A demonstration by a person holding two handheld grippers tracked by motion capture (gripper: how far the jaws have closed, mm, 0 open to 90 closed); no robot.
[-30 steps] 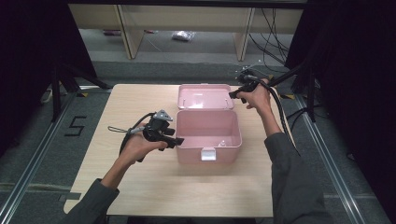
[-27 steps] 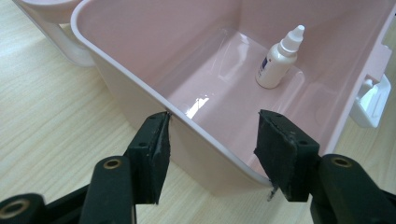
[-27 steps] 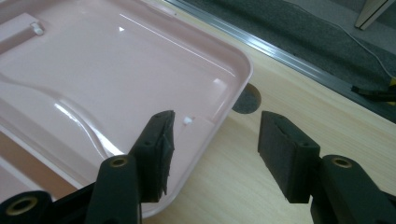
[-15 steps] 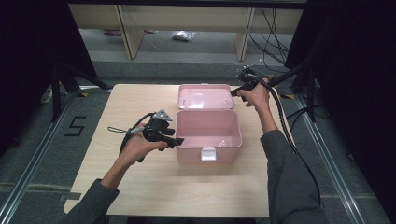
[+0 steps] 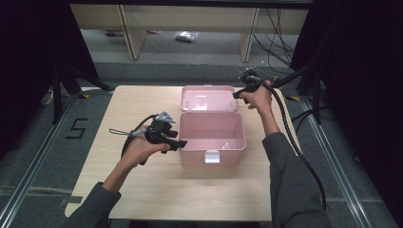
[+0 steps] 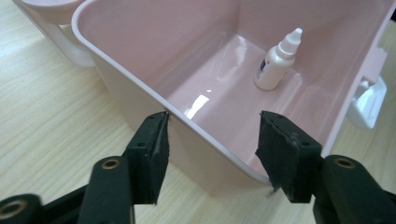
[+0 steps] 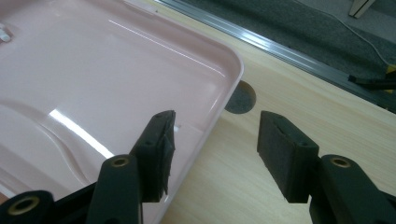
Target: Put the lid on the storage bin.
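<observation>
An open pink box stands mid-table with its lid laid back flat behind it. A small white dropper bottle stands inside, near the front wall. My left gripper is at the box's left wall. Its jaws have just been opening and straddle the rim without pressing it, as the left gripper view shows. My right gripper is open at the lid's far right corner. One jaw is over the lid and one over the table, in the right gripper view.
The wooden table has a round hole beside the lid's corner and a metal rail past its far edge. The box's white latch hangs on its front wall. Shelving and cables lie beyond the table.
</observation>
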